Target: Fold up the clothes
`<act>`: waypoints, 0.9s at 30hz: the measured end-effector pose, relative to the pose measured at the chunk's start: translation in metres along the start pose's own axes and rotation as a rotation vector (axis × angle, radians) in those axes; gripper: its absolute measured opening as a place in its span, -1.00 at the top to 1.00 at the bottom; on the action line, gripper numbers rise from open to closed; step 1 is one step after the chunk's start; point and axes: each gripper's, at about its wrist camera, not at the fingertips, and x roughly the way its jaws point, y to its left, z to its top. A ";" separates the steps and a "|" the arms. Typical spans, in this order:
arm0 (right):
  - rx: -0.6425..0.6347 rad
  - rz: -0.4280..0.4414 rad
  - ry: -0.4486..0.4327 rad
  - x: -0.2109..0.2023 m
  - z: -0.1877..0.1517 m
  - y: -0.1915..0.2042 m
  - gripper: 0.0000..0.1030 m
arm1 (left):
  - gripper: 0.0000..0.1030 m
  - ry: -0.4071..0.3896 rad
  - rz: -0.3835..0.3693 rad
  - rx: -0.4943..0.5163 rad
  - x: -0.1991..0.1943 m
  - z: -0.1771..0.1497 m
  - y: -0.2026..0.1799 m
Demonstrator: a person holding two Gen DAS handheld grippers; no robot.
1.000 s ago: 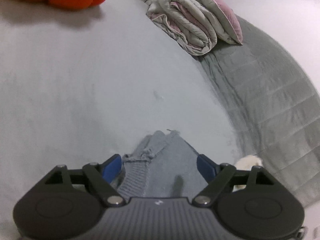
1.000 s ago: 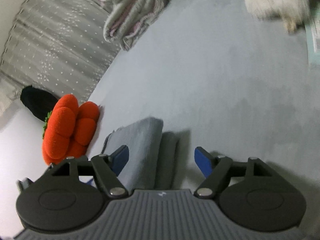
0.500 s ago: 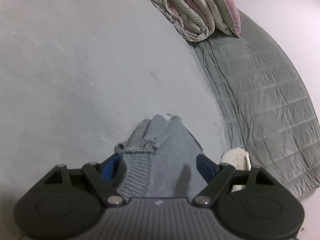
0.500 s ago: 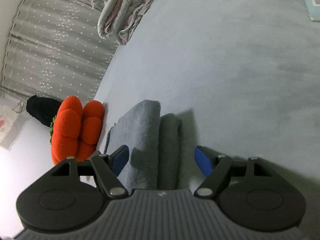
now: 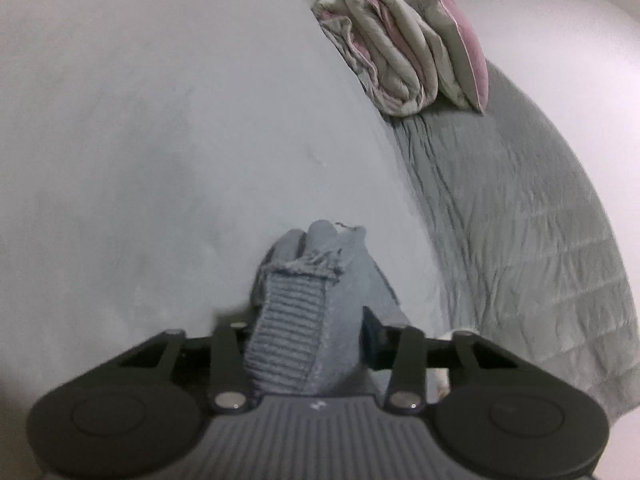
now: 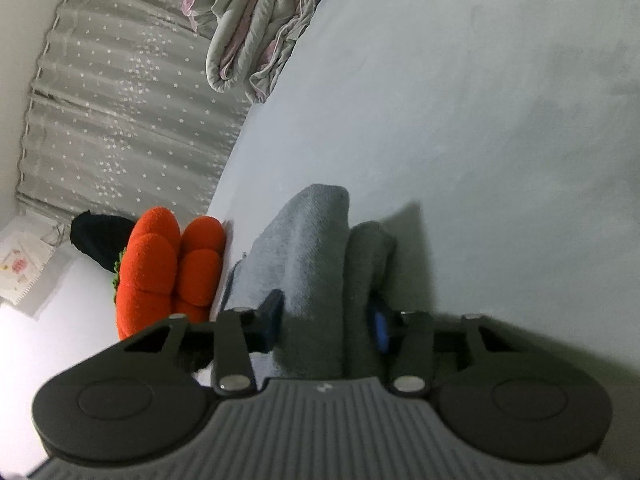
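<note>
Both tools are clamped on the same grey knit sweater (image 5: 316, 312) right now, one at each end as far as I can tell. Left tool (image 5: 310, 340) has its fingers pinched in on the ribbed hem or cuff end, with a frayed edge and a bunched bit poking out past the tips. Right tool (image 6: 326, 320) is squeezing what looks like a thick stack of layers, at least two rounded folds side by side in the right wrist view, so the sweater (image 6: 308, 248) is already doubled over on itself, not spread flat. It sits on the pale grey bed sheet (image 5: 160, 140), near the side where the orange plush cushion (image 6: 168, 264) is. Hard to say if it's lifted off the sheet or just resting there, the cameras are too close. My guess on progress: the folding of this piece is well along, since it's down to a compact bundle, but I can't tell if there's one more fold coming or if it's just being carried or set down somewhere. The rolled-up pinkish grey duvet (image 5: 392, 64) and the quilted grey cover (image 5: 520, 220) at the far side are just bedding, not part of the job I think. No other loose clothes show up in either view, so can't say what's left beyond this one.
</note>
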 end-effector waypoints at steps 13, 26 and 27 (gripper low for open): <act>-0.083 0.042 -0.089 0.011 0.069 0.054 0.30 | 0.33 -0.082 -0.080 -0.015 0.043 0.046 -0.050; -0.132 0.050 -0.200 0.056 0.167 0.076 0.30 | 0.33 -0.090 -0.137 0.047 0.137 0.117 -0.098; -0.136 0.050 -0.208 0.061 0.176 0.075 0.30 | 0.33 -0.088 -0.137 0.049 0.147 0.121 -0.097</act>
